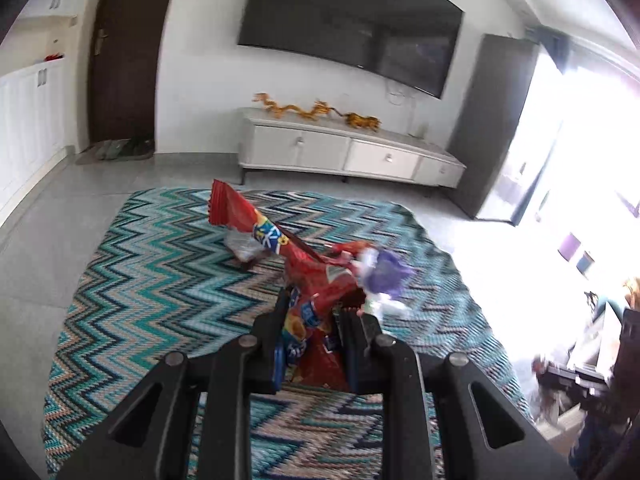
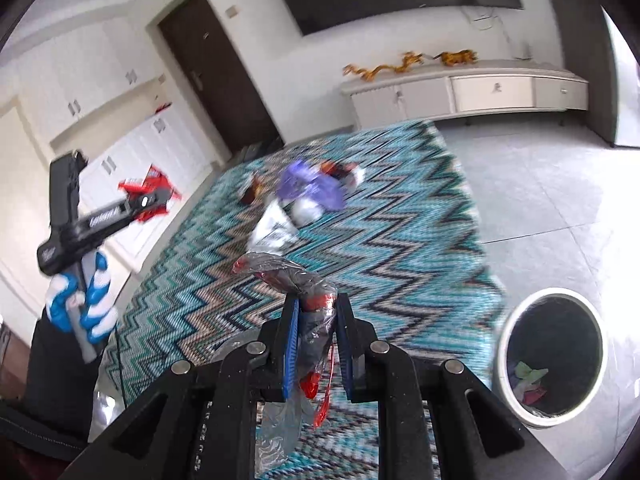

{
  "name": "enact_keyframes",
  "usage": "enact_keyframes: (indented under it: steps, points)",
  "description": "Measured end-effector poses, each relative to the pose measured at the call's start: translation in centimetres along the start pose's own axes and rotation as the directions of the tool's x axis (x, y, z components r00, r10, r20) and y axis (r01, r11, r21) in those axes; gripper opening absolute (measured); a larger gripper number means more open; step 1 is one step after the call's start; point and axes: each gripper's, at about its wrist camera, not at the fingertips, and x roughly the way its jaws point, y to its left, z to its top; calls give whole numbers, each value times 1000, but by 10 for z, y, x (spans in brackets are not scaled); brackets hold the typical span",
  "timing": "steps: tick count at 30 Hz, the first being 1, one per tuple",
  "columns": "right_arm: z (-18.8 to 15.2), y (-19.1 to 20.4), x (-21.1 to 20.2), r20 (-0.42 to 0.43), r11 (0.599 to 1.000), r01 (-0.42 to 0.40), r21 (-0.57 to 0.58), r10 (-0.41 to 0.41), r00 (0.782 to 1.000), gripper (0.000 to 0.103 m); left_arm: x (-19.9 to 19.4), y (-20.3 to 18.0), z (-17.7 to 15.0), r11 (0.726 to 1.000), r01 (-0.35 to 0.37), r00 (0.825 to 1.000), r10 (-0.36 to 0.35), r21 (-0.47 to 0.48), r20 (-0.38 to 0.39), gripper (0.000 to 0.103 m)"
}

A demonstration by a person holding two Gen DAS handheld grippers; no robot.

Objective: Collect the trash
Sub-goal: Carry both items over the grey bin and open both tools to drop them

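My left gripper (image 1: pixel 320 304) is shut on a crumpled red snack bag (image 1: pixel 260 224) and holds it above the zigzag rug (image 1: pixel 160 280). In the right wrist view this gripper (image 2: pixel 154 200) appears at the left in a blue-and-white gloved hand (image 2: pixel 80 304), with the red bag (image 2: pixel 146 184) in its jaws. My right gripper (image 2: pixel 316 300) is shut on a clear plastic wrapper with red print (image 2: pixel 276 268), lifted off the rug. A purple wrapper (image 2: pixel 308 184), a silvery white wrapper (image 2: pixel 274 228) and a small brown wrapper (image 2: pixel 252 192) lie on the rug ahead.
A white round trash bin (image 2: pixel 556 292) with several scraps inside stands on the tiled floor at the rug's right edge. A low white TV cabinet (image 1: pixel 352 152) stands along the far wall under a wall-mounted TV (image 1: pixel 352 20), and a dark door (image 1: pixel 124 60) is at the back left.
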Motion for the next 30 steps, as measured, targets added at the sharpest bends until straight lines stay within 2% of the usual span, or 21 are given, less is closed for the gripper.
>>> enact_keyframes:
  steps: [8,13,18,23,26,30]
  points:
    - [-3,-50,-42,88,993,60,100,-69,994,17,21,-75,-2,990,114,991,-107,88,-76,22]
    - [-2,-83,-58,119,980,119,159,-139,983,17,50,-139,-2,963,209,971,-183,172,-154,22]
    - [-2,-121,-68,130,956,208,206,-238,963,17,85,-212,-9,917,308,936,-242,255,-256,22]
    - [-8,-167,-72,116,927,265,264,-304,946,17,121,-276,-18,872,394,890,-283,291,-358,24]
    - [-14,-194,-71,97,910,290,296,-331,939,18,145,-310,-26,852,427,865,-289,302,-409,24]
    - [-20,-226,-68,65,887,326,327,-365,929,19,181,-346,-39,837,470,823,-301,280,-481,25]
